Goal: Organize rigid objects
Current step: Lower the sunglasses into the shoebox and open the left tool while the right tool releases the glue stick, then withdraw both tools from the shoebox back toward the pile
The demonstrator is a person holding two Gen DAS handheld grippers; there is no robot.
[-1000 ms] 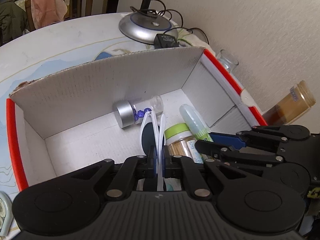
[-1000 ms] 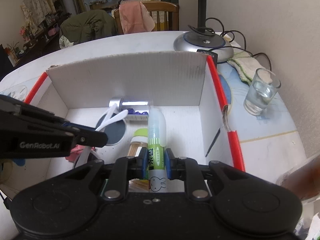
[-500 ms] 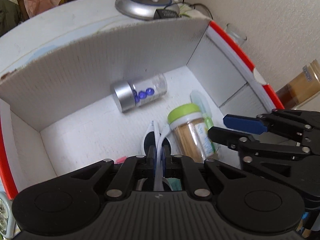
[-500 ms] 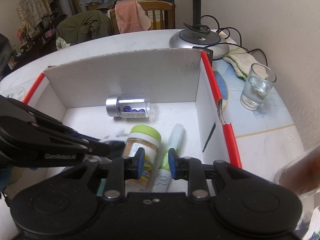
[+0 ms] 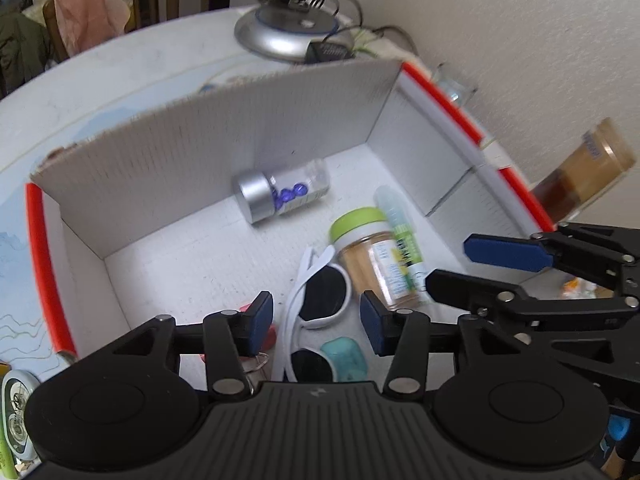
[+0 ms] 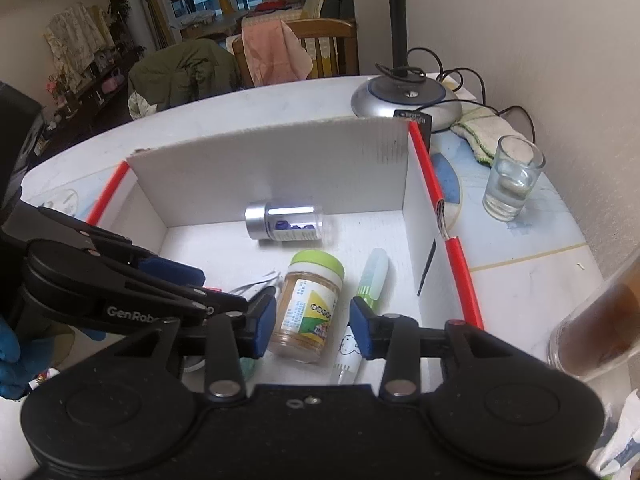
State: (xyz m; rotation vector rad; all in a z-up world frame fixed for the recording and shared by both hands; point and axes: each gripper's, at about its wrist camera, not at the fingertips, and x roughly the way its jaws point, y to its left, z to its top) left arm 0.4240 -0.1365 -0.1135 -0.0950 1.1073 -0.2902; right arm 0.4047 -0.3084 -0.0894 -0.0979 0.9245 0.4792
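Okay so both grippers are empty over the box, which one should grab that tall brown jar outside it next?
Probably the right gripper: the tall brown jar stands just beyond the box wall on its side. The left gripper is farther off.

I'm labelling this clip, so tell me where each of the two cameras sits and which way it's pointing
Left wrist: rides on the left gripper, looking forward and down into the white box; its own open fingers frame the white sunglasses, and the right gripper enters from the right.
Right wrist: rides on the right gripper, facing the same box and the chairs beyond; its open fingers show, with the left gripper at left.
Shared: the box, the silver-capped jar, the green-lidded jar, the glue stick.
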